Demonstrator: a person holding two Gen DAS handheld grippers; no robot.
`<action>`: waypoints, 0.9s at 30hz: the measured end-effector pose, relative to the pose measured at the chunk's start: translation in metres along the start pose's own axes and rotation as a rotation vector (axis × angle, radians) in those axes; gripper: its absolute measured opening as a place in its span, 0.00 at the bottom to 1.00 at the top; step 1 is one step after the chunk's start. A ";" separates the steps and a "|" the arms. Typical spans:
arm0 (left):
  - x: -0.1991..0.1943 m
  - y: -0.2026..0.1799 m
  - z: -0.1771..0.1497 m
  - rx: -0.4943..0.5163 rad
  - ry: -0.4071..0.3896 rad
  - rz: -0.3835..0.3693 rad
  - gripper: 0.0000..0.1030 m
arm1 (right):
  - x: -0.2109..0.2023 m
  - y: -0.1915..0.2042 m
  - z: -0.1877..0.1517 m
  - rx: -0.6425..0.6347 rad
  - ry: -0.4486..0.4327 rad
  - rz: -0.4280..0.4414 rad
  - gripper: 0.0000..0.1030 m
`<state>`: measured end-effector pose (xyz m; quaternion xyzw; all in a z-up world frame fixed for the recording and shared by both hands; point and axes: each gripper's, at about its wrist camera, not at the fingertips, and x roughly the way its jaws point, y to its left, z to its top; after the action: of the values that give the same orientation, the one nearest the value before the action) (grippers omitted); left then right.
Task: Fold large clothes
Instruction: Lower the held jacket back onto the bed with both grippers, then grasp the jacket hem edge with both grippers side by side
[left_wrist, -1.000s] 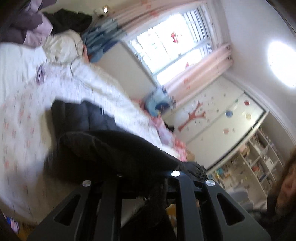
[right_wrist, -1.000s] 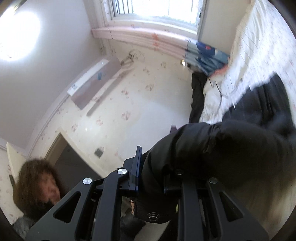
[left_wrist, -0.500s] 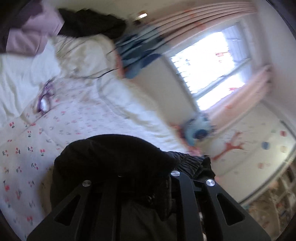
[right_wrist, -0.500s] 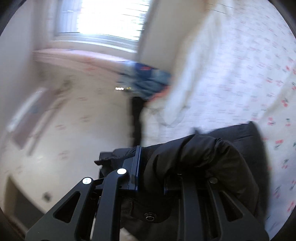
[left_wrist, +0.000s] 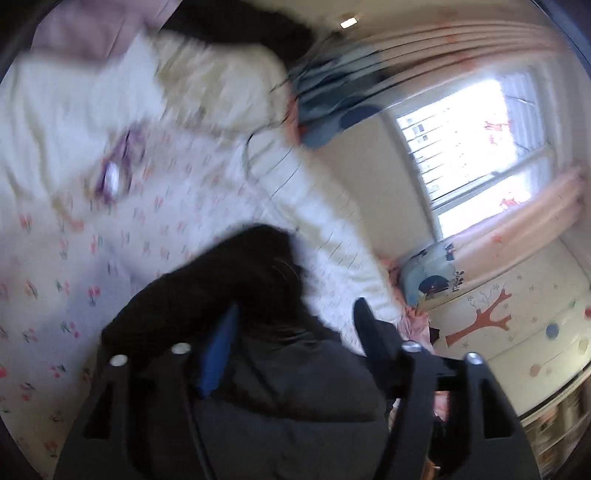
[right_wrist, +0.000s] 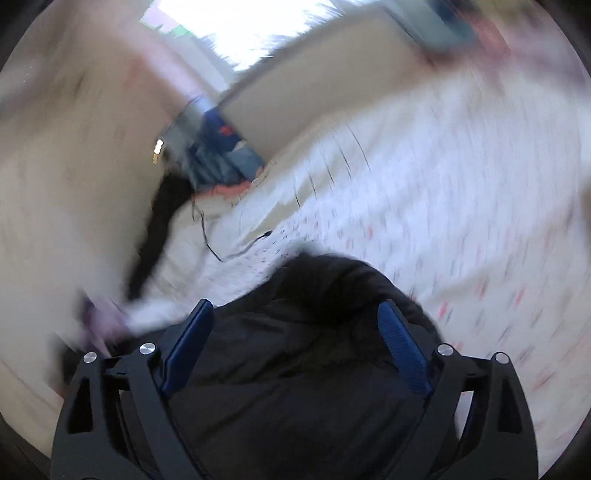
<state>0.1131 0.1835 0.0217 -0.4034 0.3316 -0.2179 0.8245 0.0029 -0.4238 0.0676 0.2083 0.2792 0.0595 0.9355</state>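
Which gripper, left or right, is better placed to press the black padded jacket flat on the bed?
Probably the right gripper: the black padded jacket lies centred between its opening fingers. The left gripper is also opening over it, but sits nearer the bed's edge.

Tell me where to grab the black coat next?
Probably the puffy folded edge of the coat, coming from above with the fingers either side. It bulges up off the bed there, so there's a ridge to pinch; the rest looks flat and slippery.

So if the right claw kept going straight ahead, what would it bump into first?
Probably the black coat, which already bulges between the opening jaws of the right claw. Past that lies the flowery bedsheet, though the picture is blurry.
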 end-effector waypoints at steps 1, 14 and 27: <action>-0.006 -0.009 0.000 0.009 -0.026 -0.018 0.76 | -0.004 0.021 0.000 -0.097 -0.020 -0.046 0.88; 0.128 -0.099 -0.107 0.539 0.254 0.183 0.78 | 0.141 0.096 -0.048 -0.389 0.264 -0.231 0.89; 0.155 -0.076 -0.103 0.520 0.250 0.261 0.78 | 0.150 0.080 -0.050 -0.418 0.222 -0.288 0.91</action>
<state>0.1385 -0.0113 -0.0214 -0.1031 0.4127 -0.2355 0.8738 0.1014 -0.2994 -0.0105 -0.0390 0.3885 0.0049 0.9206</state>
